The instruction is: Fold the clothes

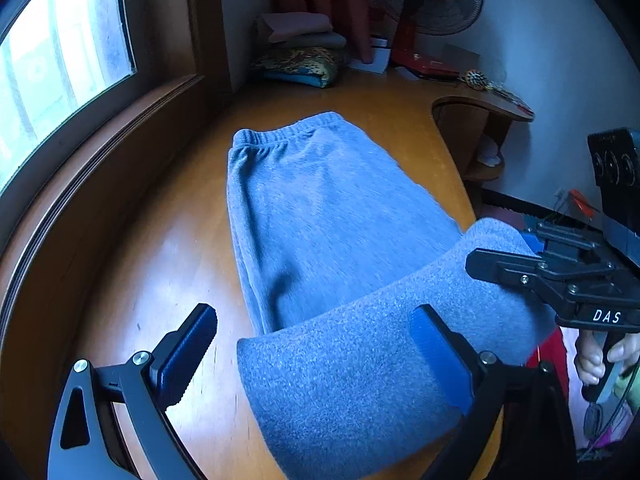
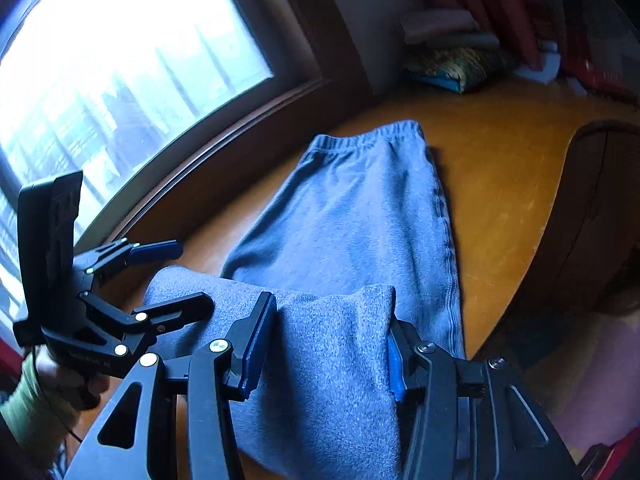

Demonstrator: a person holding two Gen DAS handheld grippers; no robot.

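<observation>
Grey trousers (image 1: pixel 320 208) lengthwise, waistband far, both hand-held grippers (image 1: pixel 316 356) (image 2: pixel 324 344) half-open, straddling raised fold, grip unclear

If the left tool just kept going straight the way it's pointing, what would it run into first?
Most likely the grey fleece trousers lying flat on the wooden table. The left tool points down over them, with their lifted end between its fingers; depth is uncertain.
</observation>
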